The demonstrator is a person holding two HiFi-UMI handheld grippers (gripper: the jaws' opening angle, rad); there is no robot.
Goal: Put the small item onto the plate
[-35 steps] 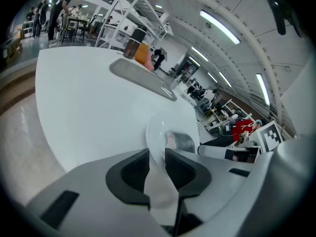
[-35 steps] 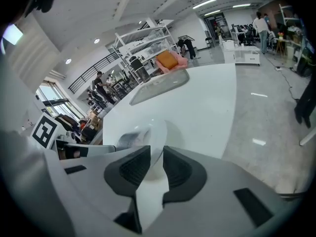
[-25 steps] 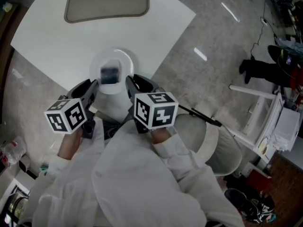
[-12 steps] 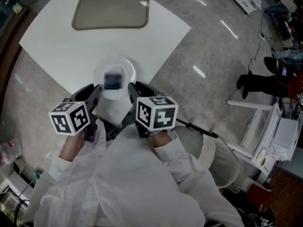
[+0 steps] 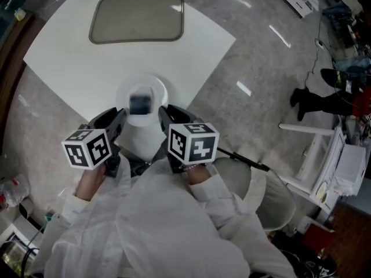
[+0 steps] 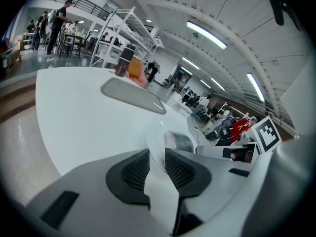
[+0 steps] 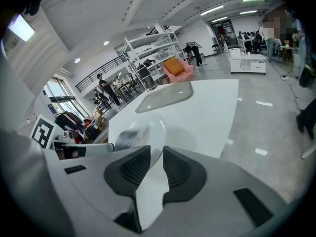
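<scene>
**A:** Where is the small item point(image 5: 139, 104) found?

**B:** It is seen lying on the plate point(image 5: 156, 86), about at the middle. It is touched by neither gripper.

**A:** And where is the plate placed?

**B:** It is set on the white table point(image 5: 69, 57), close to the near corner. A grey tray point(image 5: 137, 17) is seen at the far side of the table, well apart from the plate.

**A:** How are the grippers held?

**B:** The left gripper point(image 5: 119, 116) is held at the near left of the plate and the right gripper point(image 5: 163, 110) at its near right. Both are pointed downward and toward the far side. The tips are seen just beside the plate's near rim; whether the rim is touched cannot be told.

**A:** What is shown of the fingers?

**B:** In the left gripper view the ribbed pads point(image 6: 134, 171) are seen a narrow gap apart, and nothing is clamped between them. The plate's rim is lined up beyond the gap, and the item is seen a little to the right of it. In the right gripper view the same narrow gap is shown, again with nothing gripped, and the item is seen to the left of the gap.

**A:** Is anything else made out near the person?

**B:** A marker cube point(image 5: 87, 148) is carried at the near end of each gripper, and white sleeves point(image 5: 174, 225) are seen below them.
</scene>
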